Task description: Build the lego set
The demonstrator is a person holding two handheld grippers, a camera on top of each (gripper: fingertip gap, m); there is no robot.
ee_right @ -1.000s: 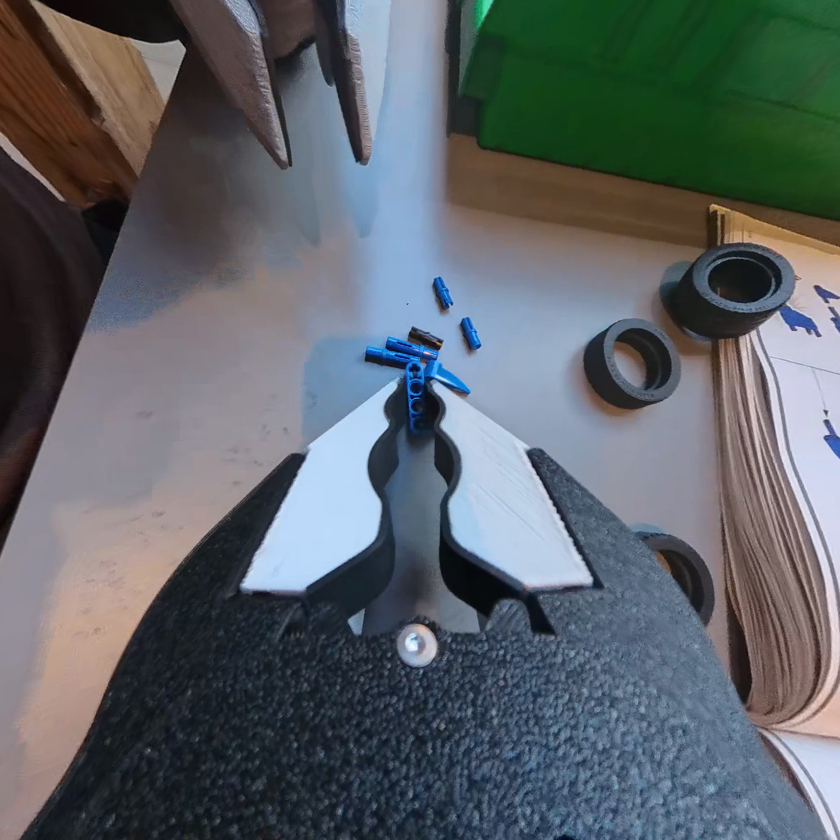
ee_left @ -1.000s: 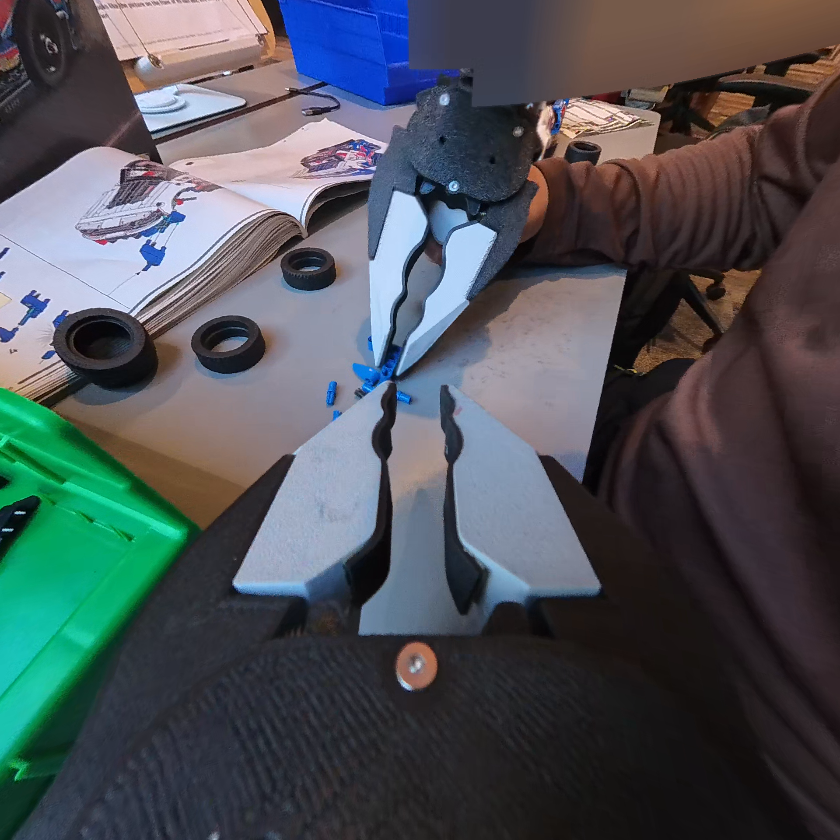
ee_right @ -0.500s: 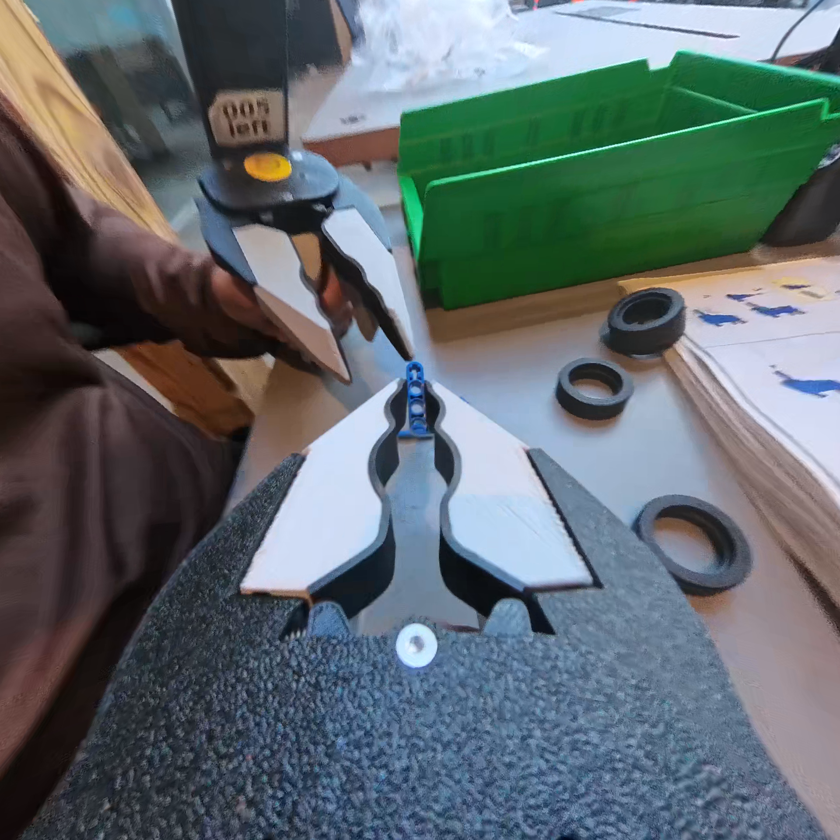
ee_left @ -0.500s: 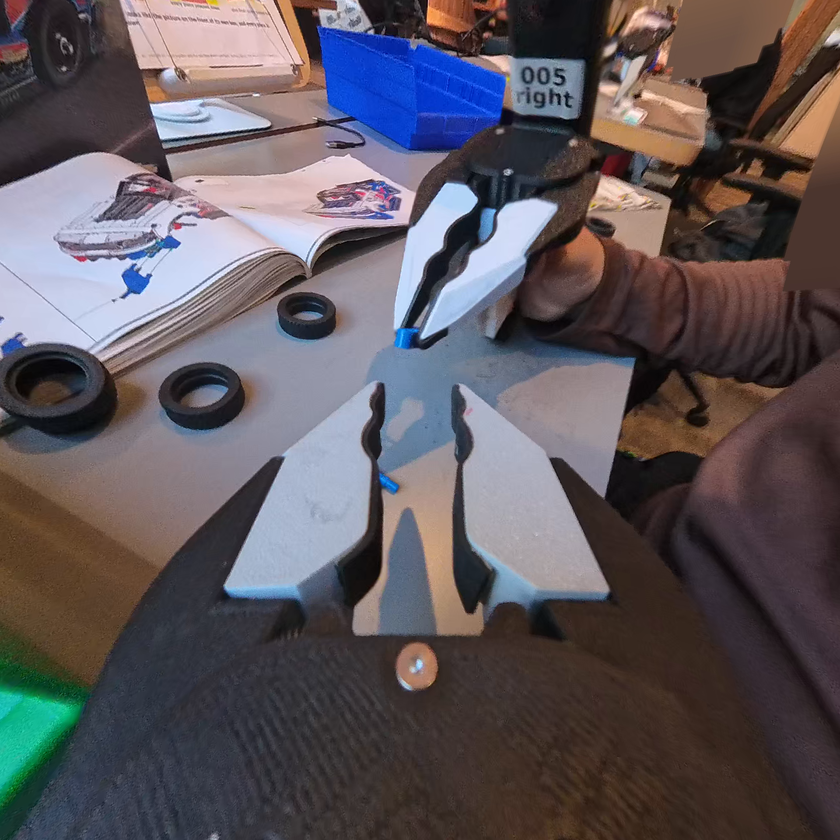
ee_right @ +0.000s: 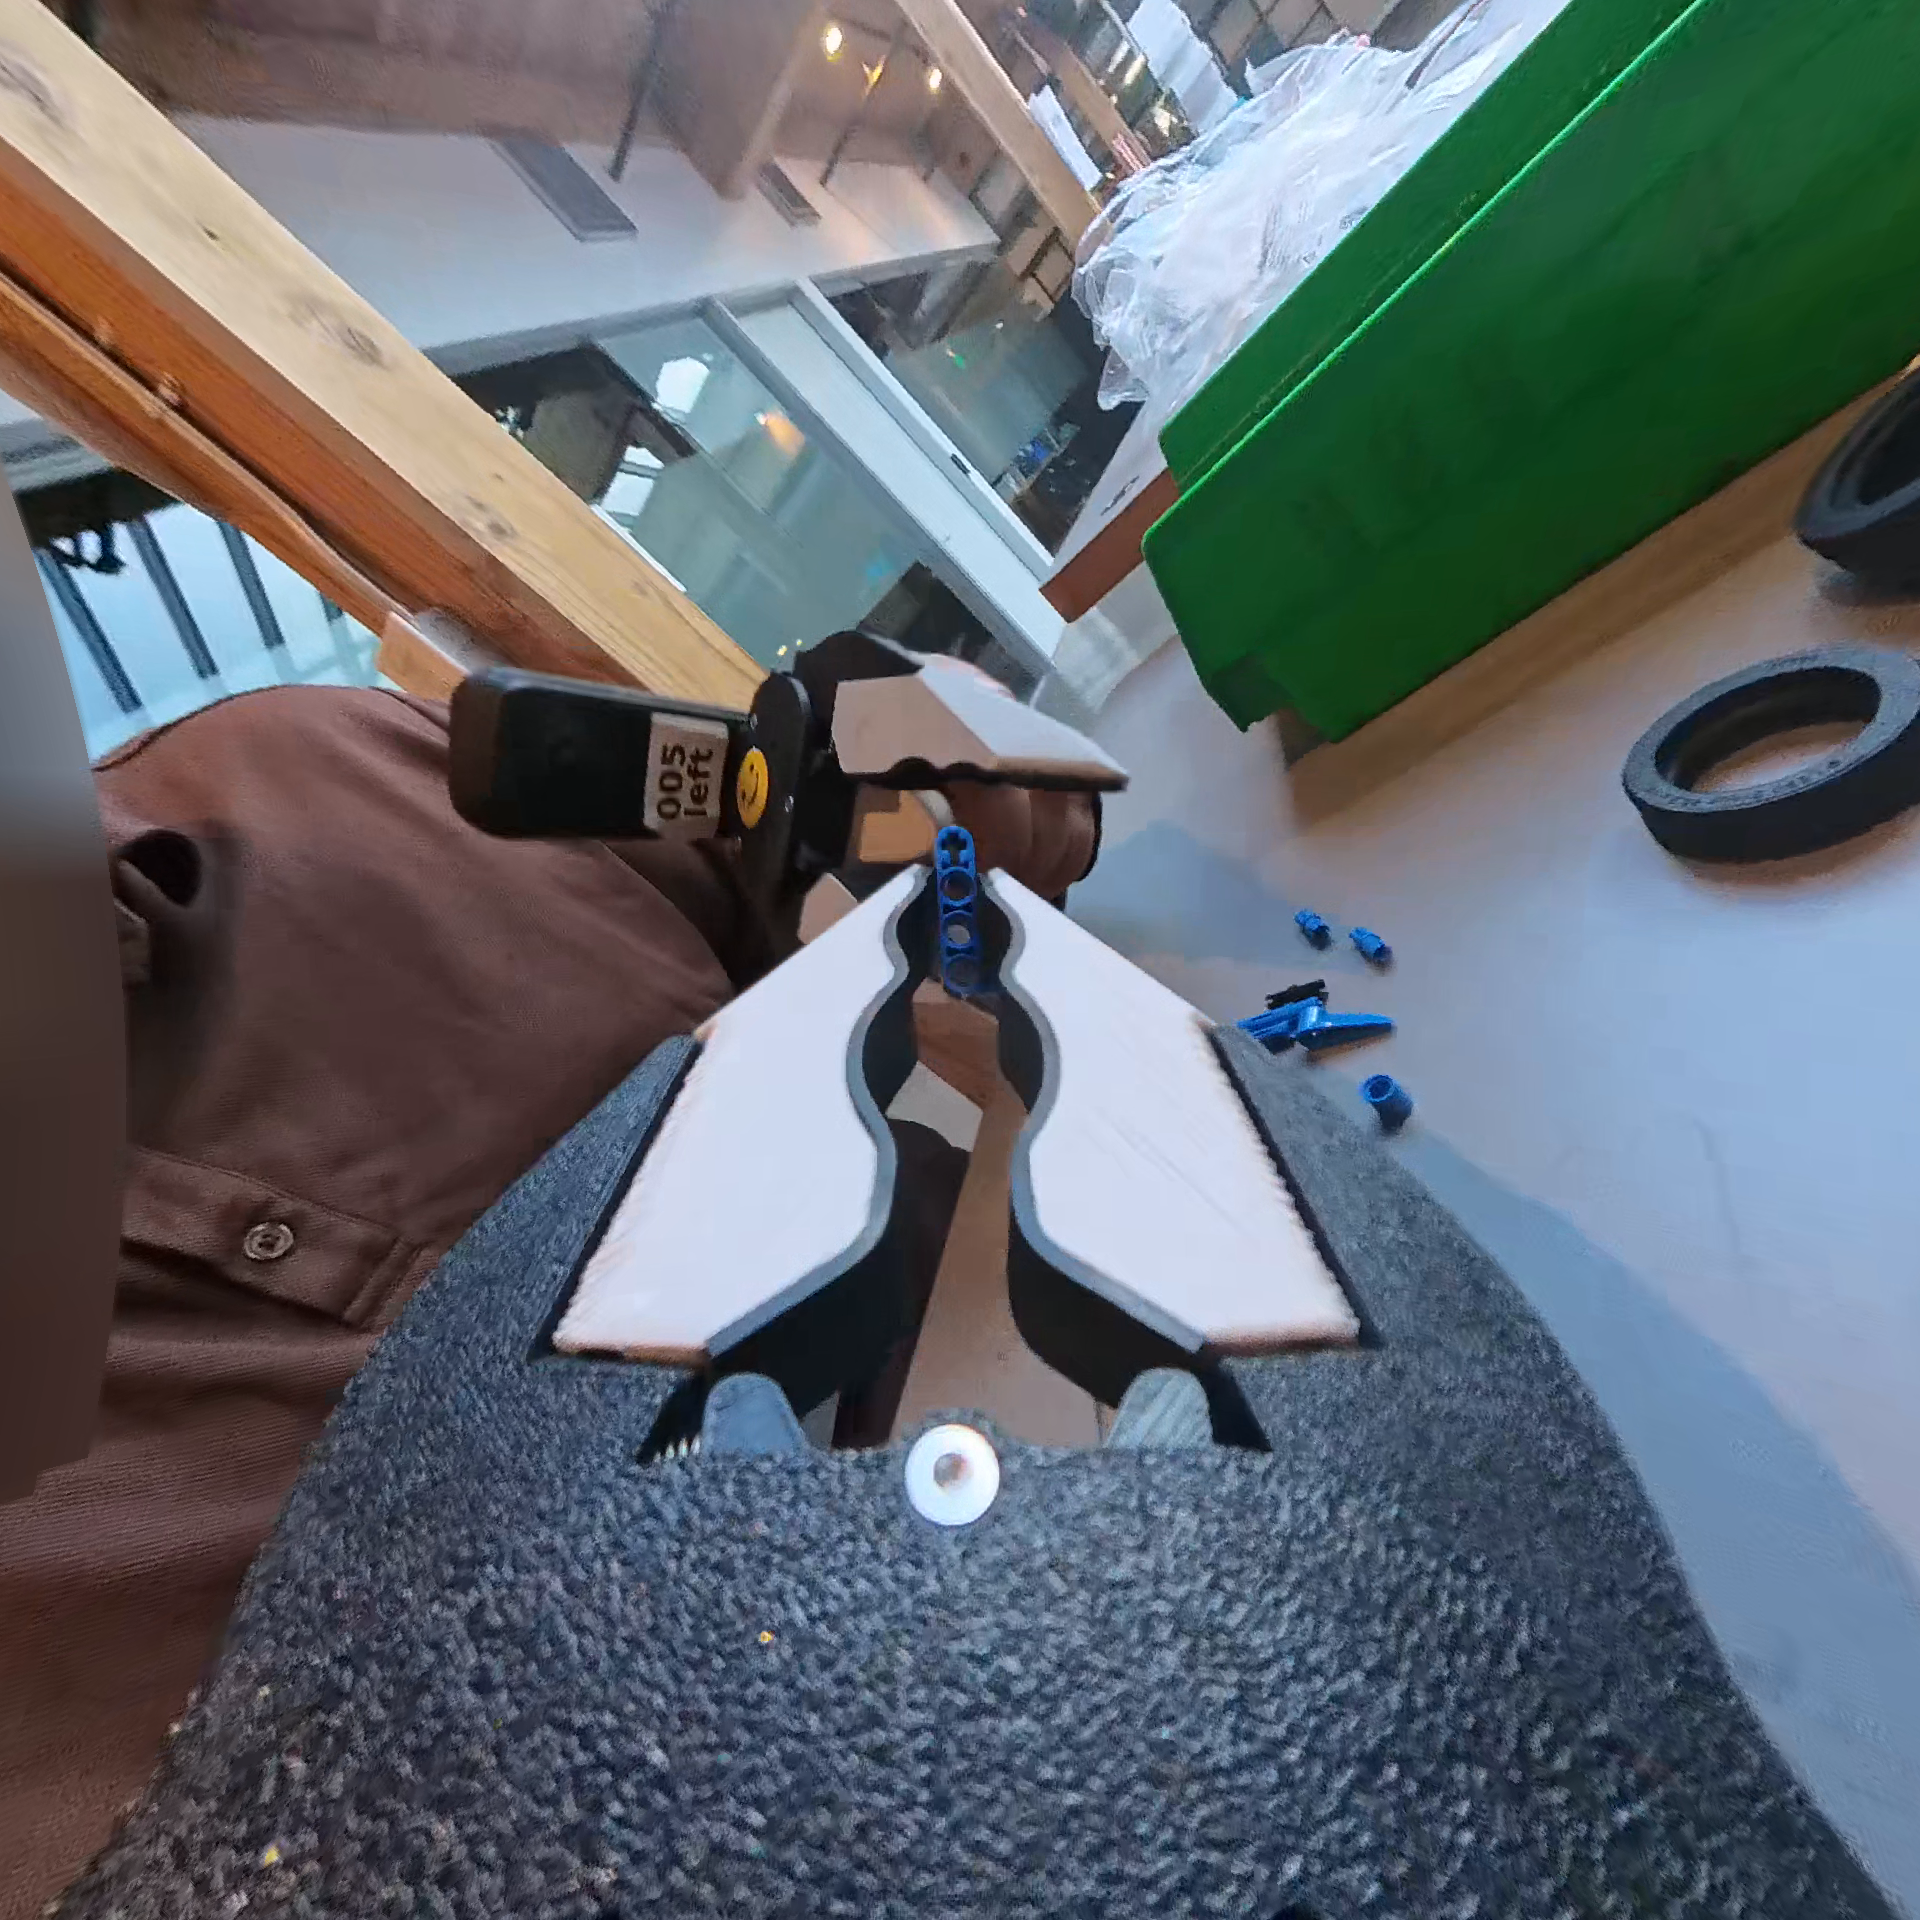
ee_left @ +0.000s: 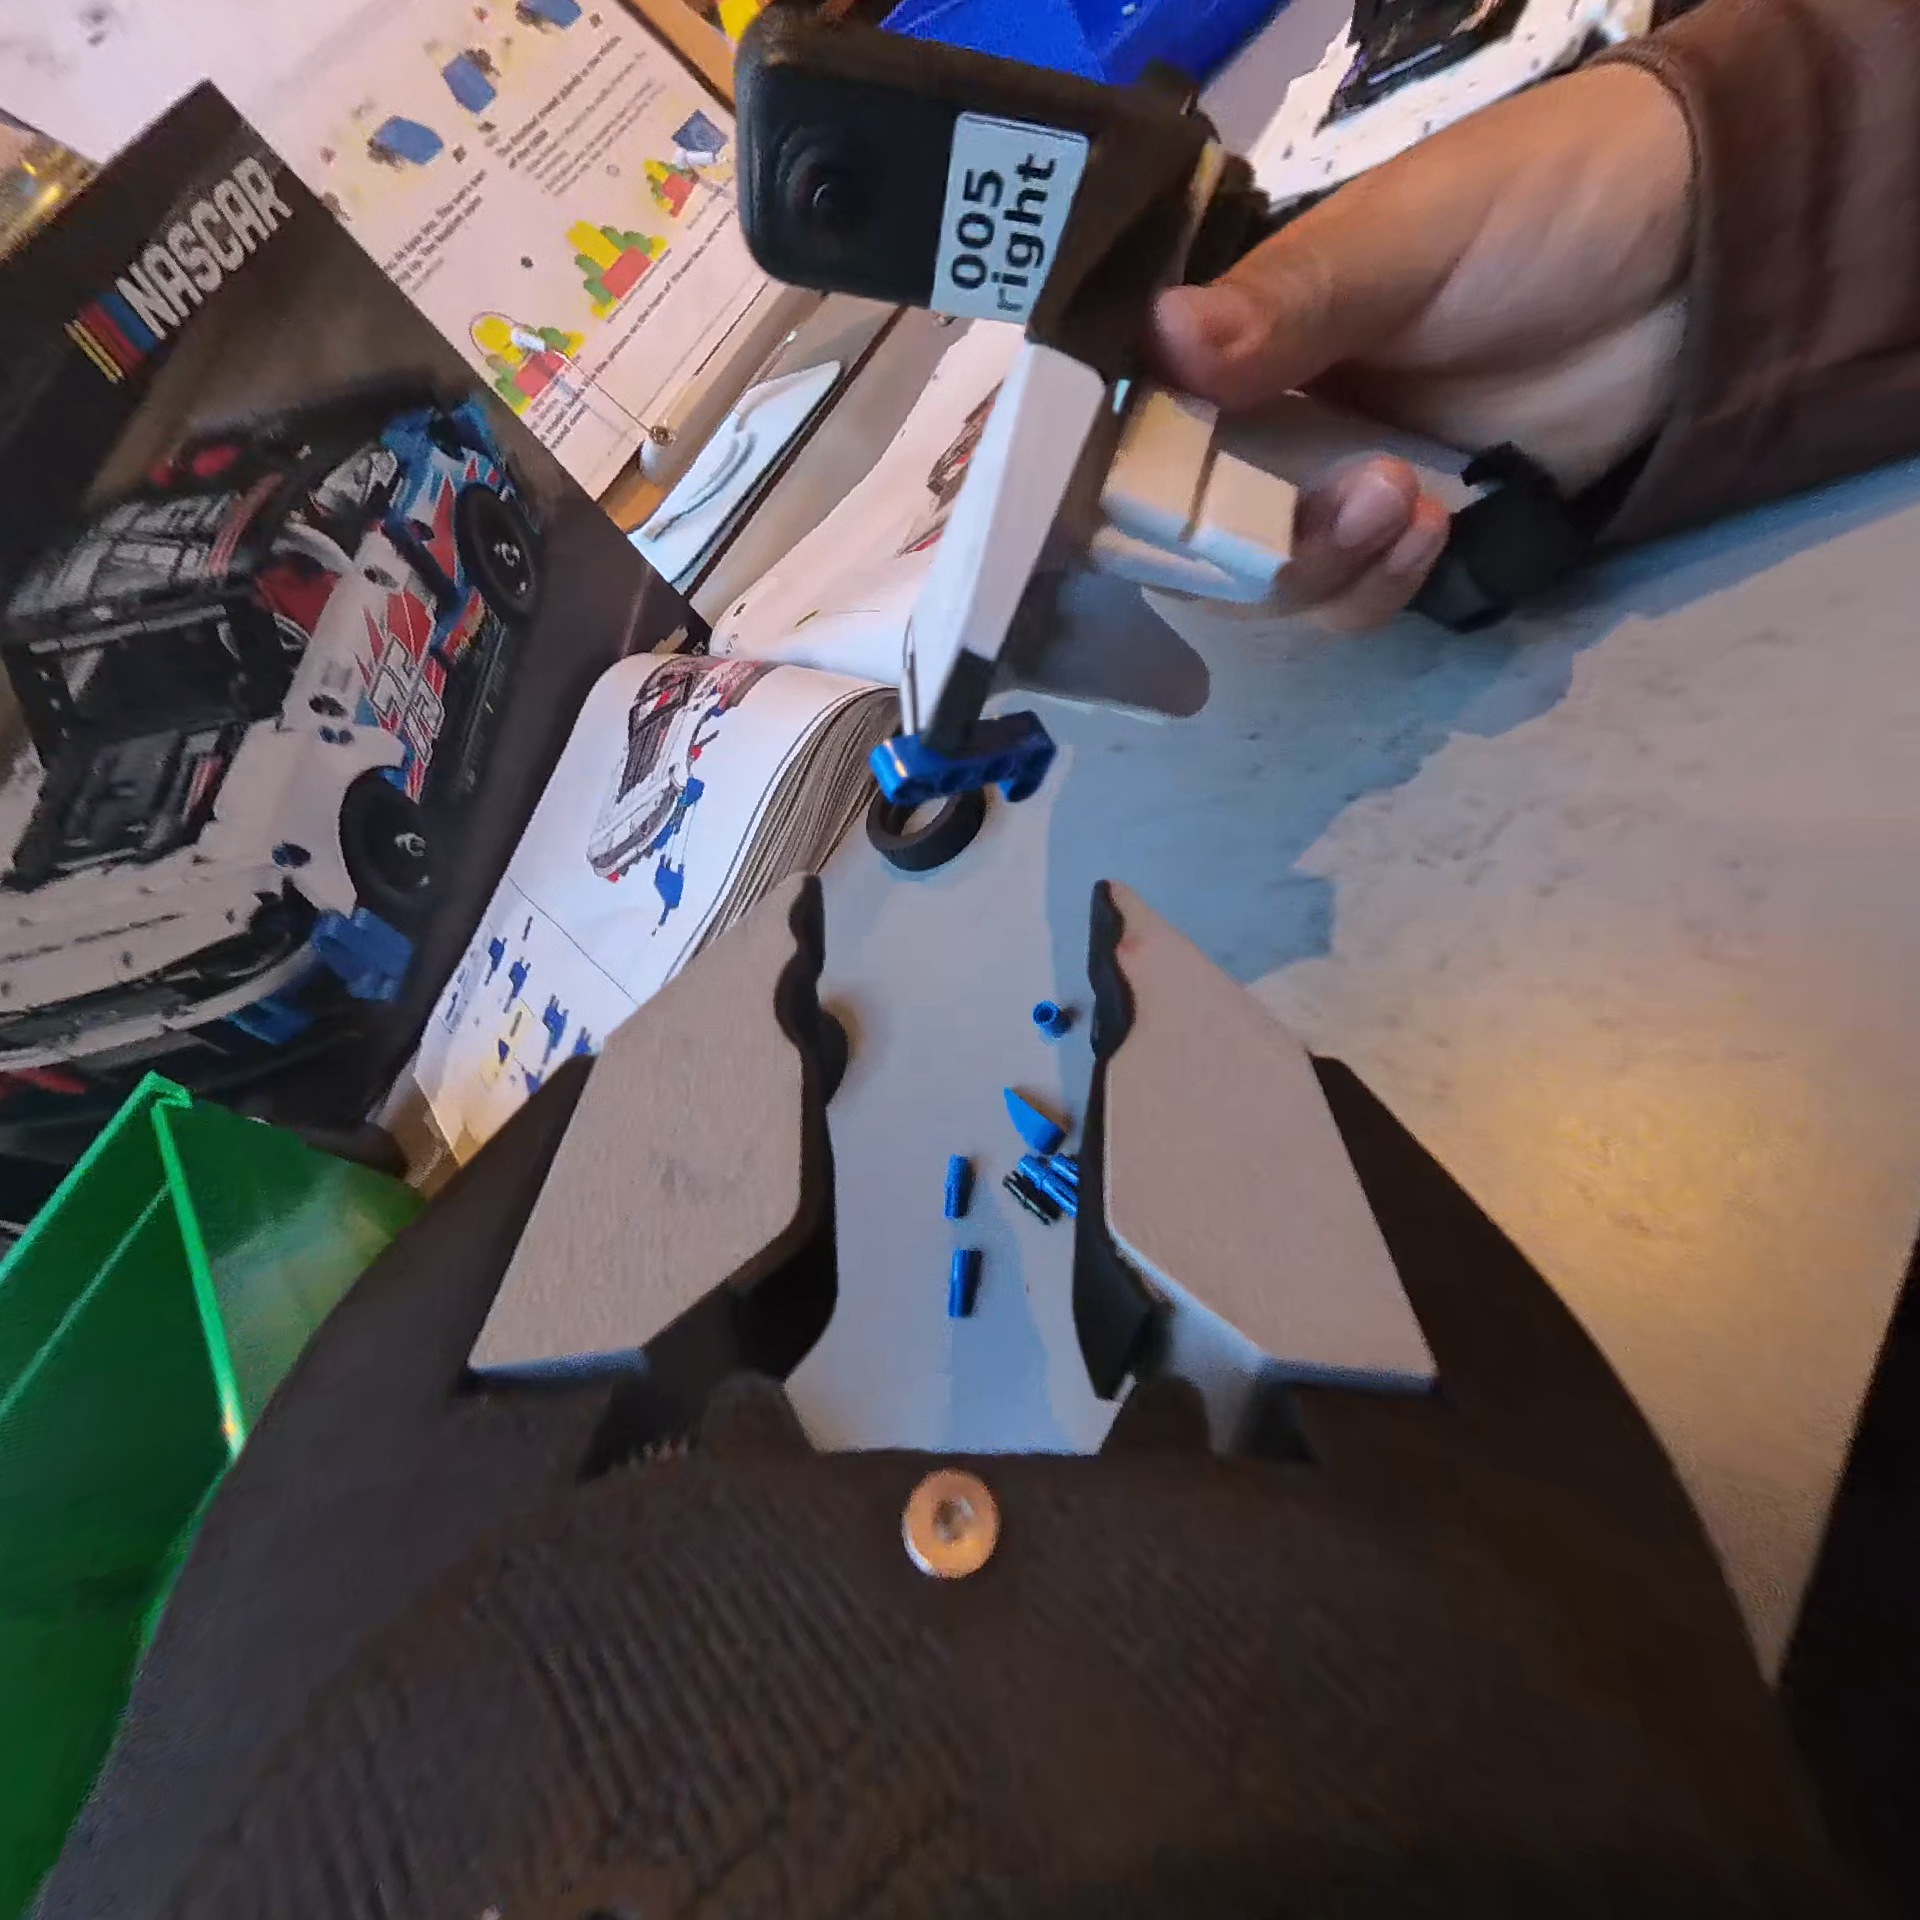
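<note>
My right gripper [ee_right: 957, 881] is shut on a short blue beam with holes [ee_right: 957, 920] and holds it up above the grey table. In the left wrist view this gripper [ee_left: 935, 727] hangs tip-down with the beam [ee_left: 961, 766] level at its tip. My left gripper [ee_left: 956, 904] is open and empty, tilted down over several loose blue pieces: two pins [ee_left: 956, 1184], a wedge [ee_left: 1034, 1117] and a small bush [ee_left: 1049, 1016]. The right wrist view shows the left gripper [ee_right: 1101, 774] side-on, just behind the beam, with the loose pieces [ee_right: 1314, 1023] to the right.
An open instruction book [ee_left: 665, 831] and a black tire [ee_left: 925, 826] lie beyond the beam. The set's box [ee_left: 239, 644] stands at the left. A green bin [ee_left: 125, 1351] is at the near left, also in the right wrist view [ee_right: 1558, 364]. Another tire [ee_right: 1777, 764] lies right. My two grippers' fingertips are within a few centimetres of each other. The small bush [ee_left: 1049, 1016] lies around 8 cm away from my left fingertips. My right wrist view [ee_right: 1404, 1101] looks at it from another angle.
My right gripper has lifted the blue beam off the table and turned it toward the left gripper. My left gripper has opened wider and tilted down over the loose pieces.
</note>
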